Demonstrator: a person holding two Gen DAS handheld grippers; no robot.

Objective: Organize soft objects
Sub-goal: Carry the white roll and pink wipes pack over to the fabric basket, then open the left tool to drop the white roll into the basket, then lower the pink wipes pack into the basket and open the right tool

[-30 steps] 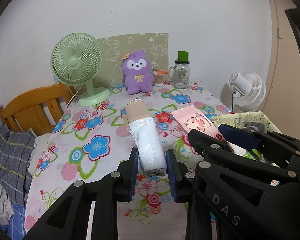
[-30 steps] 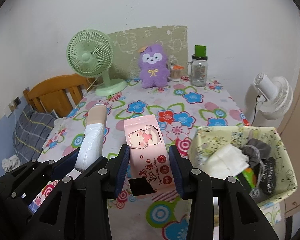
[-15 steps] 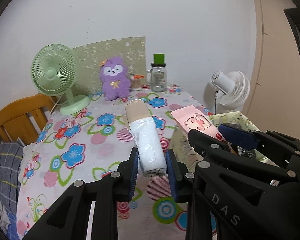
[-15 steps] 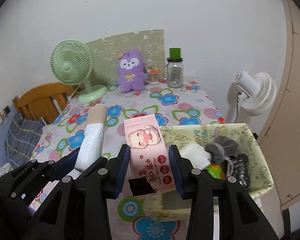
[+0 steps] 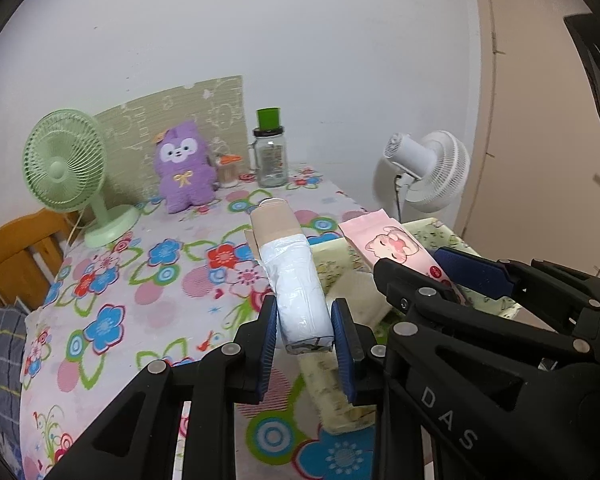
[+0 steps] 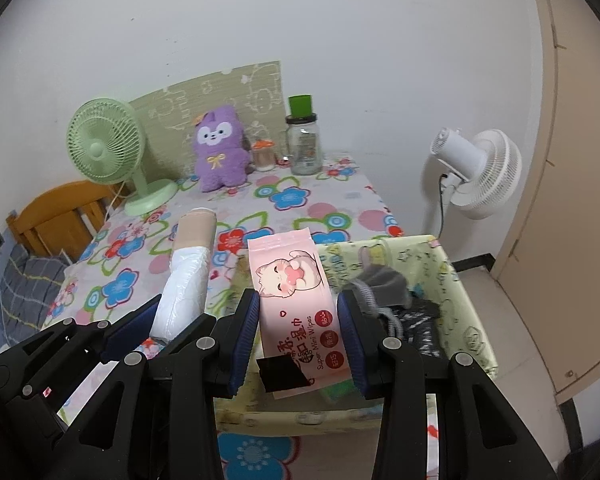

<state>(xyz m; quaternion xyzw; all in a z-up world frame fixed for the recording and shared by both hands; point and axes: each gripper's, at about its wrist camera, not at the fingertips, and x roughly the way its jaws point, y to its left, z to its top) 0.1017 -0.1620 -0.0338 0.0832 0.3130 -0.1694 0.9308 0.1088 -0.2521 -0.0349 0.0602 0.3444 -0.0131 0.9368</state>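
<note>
The left gripper [image 5: 304,338] is clamped on a white-and-tan roll [image 5: 296,280]. To its right, a pink wipes pack [image 6: 296,300] is pinched by the right gripper [image 6: 298,332], above the yellow fabric bin [image 6: 466,308] on the floral table [image 5: 112,292].

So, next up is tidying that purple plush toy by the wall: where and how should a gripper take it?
Grip the purple plush toy across its body just under the head, coming from the front over the table. It stands upright with its back near the green panel, and a small orange-lidded jar crowds one side, so the front looks clearest.
</note>
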